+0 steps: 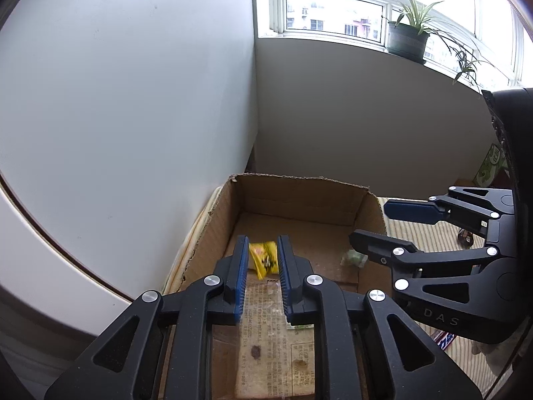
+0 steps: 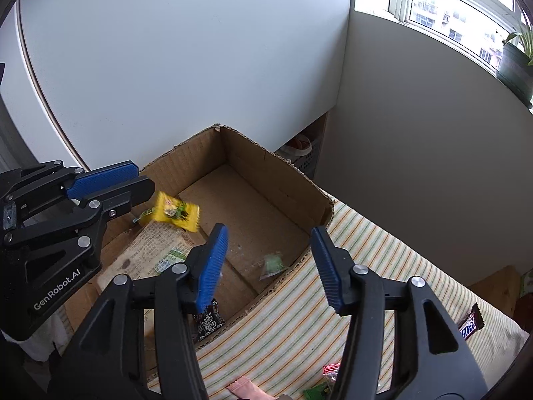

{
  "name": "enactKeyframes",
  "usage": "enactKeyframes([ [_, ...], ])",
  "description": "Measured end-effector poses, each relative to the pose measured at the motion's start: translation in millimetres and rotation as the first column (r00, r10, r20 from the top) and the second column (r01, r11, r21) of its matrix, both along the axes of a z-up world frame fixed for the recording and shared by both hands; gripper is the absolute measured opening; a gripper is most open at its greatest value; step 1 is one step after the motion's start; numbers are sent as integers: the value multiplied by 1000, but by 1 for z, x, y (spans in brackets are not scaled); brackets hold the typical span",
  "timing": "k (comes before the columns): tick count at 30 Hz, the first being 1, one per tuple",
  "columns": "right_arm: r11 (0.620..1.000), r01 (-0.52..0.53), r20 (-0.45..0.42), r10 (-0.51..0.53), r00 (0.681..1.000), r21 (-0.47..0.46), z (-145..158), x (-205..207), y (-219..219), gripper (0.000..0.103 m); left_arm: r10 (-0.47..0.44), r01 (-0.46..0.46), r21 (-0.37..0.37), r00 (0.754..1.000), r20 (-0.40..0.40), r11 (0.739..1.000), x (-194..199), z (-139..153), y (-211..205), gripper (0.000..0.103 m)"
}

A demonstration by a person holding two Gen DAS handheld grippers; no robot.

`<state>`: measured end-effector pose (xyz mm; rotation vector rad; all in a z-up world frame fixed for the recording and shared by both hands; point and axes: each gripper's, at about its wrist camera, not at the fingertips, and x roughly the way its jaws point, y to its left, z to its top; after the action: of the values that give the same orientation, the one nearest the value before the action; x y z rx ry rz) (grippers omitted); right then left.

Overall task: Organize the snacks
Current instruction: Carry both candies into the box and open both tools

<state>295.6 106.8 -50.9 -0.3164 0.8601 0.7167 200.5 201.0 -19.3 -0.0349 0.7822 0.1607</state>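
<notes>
An open cardboard box (image 1: 301,196) (image 2: 286,175) stands on a striped cloth. My left gripper (image 1: 263,250) (image 2: 143,180) is over the box, jaws a little apart. A yellow snack packet (image 1: 265,258) (image 2: 176,211) looks blurred just beyond its fingertips, apart from them, above the box floor. My right gripper (image 2: 269,233) (image 1: 368,220) is open and empty over the box's right wall. A small green packet (image 2: 273,263) (image 1: 354,256) lies on the box floor. A black patterned packet (image 2: 208,321) lies in the near corner.
A striped cloth (image 2: 383,266) covers the surface. On it lie a Snickers bar (image 2: 469,326) (image 1: 444,340), a red packet (image 2: 329,368), a pink packet (image 2: 246,386) and a green packet (image 2: 316,391). White walls stand behind the box. A potted plant (image 1: 408,35) is on the windowsill.
</notes>
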Motion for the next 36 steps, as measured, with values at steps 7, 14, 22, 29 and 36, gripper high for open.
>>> enactKeyframes([
  [7,1000,21,9,-21,1000,14,13,-7,-16,55,2,-2,-2,1000,15,1000,-8,7,3,16],
  [14,999,38,34,-39,999,8,27,-32,-39,58,-15,15,-10,999,47,1000,-33,24,-2,16],
  [22,994,112,18,-112,994,7,35,-52,-82,58,-31,32,-13,996,86,999,-61,43,-14,16],
  [29,989,150,32,-150,988,-12,39,-73,-125,58,-28,31,-20,993,115,999,-94,58,-10,16],
  [36,982,186,16,-185,983,-25,32,-96,-169,58,-35,41,-41,993,116,998,-118,57,-16,16],
])
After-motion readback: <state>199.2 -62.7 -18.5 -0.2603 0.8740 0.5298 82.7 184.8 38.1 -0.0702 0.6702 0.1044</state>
